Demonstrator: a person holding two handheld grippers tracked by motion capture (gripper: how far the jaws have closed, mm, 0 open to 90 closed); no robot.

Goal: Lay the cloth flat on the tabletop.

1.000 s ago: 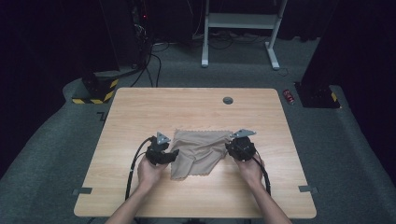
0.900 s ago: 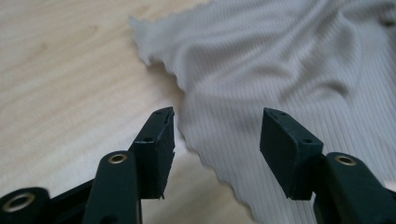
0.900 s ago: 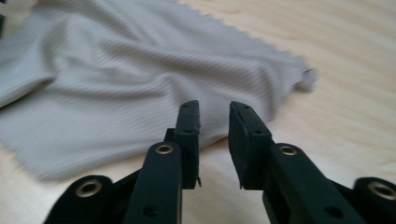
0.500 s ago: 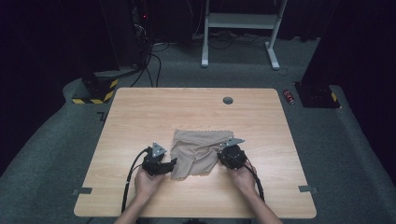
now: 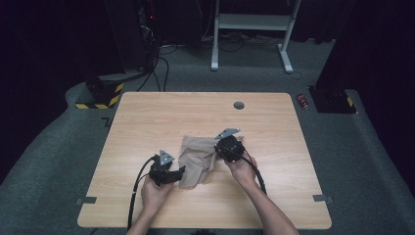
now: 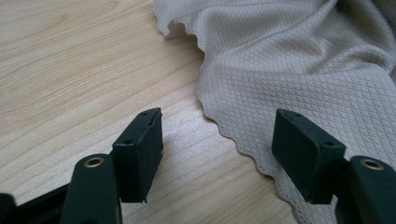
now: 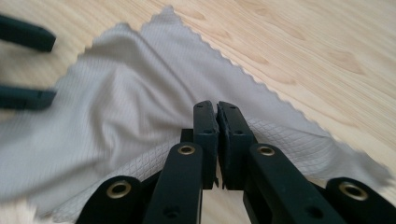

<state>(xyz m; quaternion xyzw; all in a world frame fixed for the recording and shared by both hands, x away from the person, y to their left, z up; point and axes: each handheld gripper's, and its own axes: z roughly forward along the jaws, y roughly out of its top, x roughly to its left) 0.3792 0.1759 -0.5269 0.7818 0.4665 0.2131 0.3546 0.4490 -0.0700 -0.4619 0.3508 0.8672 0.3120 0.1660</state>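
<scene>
**Cloth pinched on the right, released on the left**

We clamp our right gripper (image 7: 217,122) on the beige cloth (image 5: 195,159), which lies rumpled mid-table (image 5: 147,117). Our left gripper (image 6: 217,140) has just been opening; its jaws stand apart over the cloth's scalloped edge, pressing nothing.

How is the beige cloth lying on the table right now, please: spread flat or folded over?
Partly folded and rumpled: the beige cloth bunches into ridges, with one layer over another in the right gripper view, not flat on the table.
</scene>
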